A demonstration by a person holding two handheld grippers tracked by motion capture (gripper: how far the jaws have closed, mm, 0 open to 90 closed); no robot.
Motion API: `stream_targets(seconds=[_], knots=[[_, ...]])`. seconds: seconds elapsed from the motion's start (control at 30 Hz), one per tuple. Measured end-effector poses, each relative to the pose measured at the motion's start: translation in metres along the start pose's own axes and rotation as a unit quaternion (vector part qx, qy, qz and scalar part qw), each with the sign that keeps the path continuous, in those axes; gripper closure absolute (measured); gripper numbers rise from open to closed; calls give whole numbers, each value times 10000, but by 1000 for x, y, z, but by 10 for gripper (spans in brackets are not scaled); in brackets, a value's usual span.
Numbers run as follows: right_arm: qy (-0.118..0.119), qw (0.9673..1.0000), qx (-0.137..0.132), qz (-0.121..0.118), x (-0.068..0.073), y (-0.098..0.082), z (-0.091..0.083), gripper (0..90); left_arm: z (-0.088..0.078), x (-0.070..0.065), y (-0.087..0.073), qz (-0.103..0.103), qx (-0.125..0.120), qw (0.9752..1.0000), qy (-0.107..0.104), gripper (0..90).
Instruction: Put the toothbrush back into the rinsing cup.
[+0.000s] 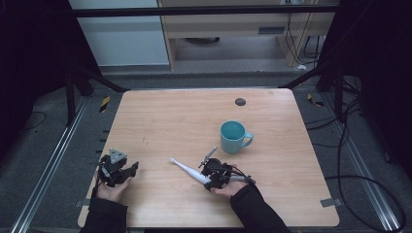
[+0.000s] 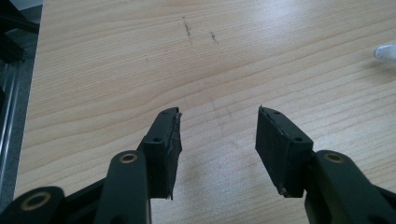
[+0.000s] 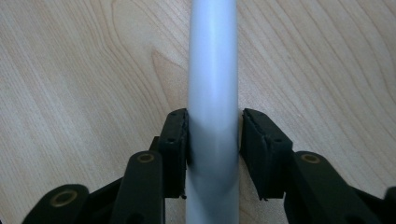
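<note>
Nearest the person, 2 dark sleeves come in at the counter's (image 1: 160, 116) front edge. The left hand-held gripper (image 1: 127, 170) sits near the front-left corner w/ its grey 3-cornered plate (image 1: 117, 156) on top; in the left gripper view its 2 jaws stand wide apart over bare wood, nothing between the pads, and a white tip of the toothbrush (image 2: 386, 52) shows at the far right edge, well apart from that gripper. The right hand-held gripper (image 1: 210, 180) is front-centre, right at the thick end of the white electric toothbrush (image 1: 190, 172), which lies flat on the counter and slants away up-left, its thin head end toward the middle. In the right gripper view the toothbrush handle (image 3: 212, 93) runs straight up between the pads: the left pad touches it, the right pad (image 3: 254, 149) sits just beside it w/ a thin sliver of gap, so the jaws are closed in around the handle but not clearly clamped on both sides. Beyond the right gripper, slightly right, a teal mug (image 1: 233, 136) stands upright, handle pointing right, near the gripper but apart from the toothbrush. Farther back, a small dark round disc (image 1: 240, 102) sits in the counter near the far edge. Past the counter: grey floor, black frame bars, loose cables at right, pale wood furniture at the back.
</note>
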State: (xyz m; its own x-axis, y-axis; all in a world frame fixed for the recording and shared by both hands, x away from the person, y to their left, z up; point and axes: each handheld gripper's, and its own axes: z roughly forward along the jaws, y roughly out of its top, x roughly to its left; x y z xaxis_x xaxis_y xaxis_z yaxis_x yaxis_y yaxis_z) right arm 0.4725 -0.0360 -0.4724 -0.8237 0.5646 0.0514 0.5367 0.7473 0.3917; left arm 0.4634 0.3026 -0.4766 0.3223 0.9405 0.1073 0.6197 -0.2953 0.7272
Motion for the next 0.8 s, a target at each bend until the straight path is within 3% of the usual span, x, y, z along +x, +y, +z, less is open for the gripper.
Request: stream_targets(seconds=[0.33, 0.5, 0.8], knots=[[-168, 9997, 140, 96, 3, 5, 0, 662, 0, 0, 0, -9, 48, 10000, -5, 513], [-109, 9999, 66, 90, 5, 5, -1, 664, 0, 0, 0, 5, 45, 10000, 3, 519], [76, 9978, -644, 163, 8, 3, -18, 665, -1, 2, -1, -43, 26, 10000, 35, 518]])
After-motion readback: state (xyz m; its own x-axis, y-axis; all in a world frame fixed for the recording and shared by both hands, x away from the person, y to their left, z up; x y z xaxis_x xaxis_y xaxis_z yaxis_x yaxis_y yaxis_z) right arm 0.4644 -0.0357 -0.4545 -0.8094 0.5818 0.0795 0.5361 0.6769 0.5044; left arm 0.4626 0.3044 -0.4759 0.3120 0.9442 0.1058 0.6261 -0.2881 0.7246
